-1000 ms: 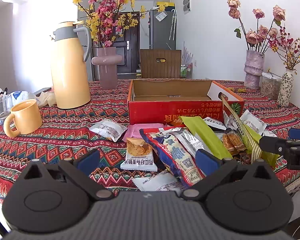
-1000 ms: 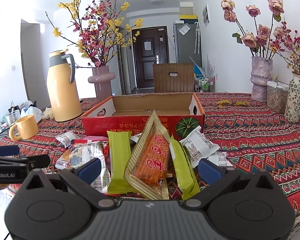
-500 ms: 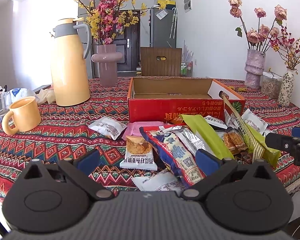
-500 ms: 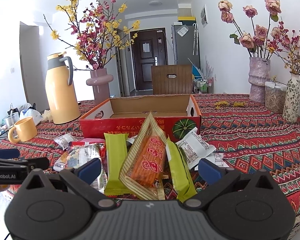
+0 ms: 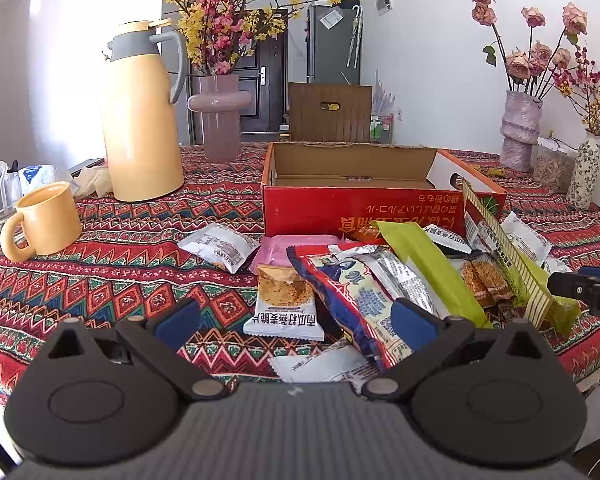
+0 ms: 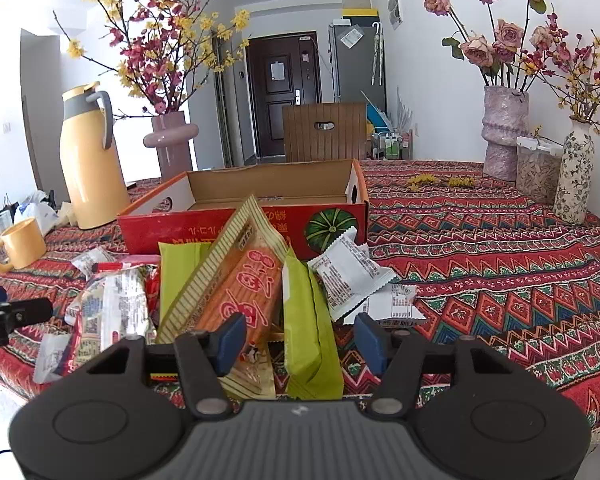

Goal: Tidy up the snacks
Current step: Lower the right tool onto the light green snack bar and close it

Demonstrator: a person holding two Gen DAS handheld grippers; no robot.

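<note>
- The red cardboard box [image 6: 244,228] stands open on the patterned tablecloth [image 6: 480,264]. Its front wall carries upside-down orange characters and a green pumpkin picture at the right end; the characters are too distorted to read with certainty.
- The snacks lie heaped just in front of the box.
- The striped orange packet [image 6: 240,292] leans up against the box front, large red characters on its face.
- A green packet [image 6: 312,320] lies just beside it, away from the box.
- The right gripper [image 6: 300,344] is closing, its blue pads either side of the green packet's near end and not pressing on it yet.
- The left gripper [image 5: 296,316] stands wide apart with nothing clamped; a small white cracker packet [image 5: 286,304] with inverted black characters lies between its fingers.
- A long red-and-blue packet [image 5: 352,292] with a QR code lies in front of the box.
- A yellow mug [image 5: 44,220] and yellow thermos jug [image 5: 140,120] stand left of the box.
</note>
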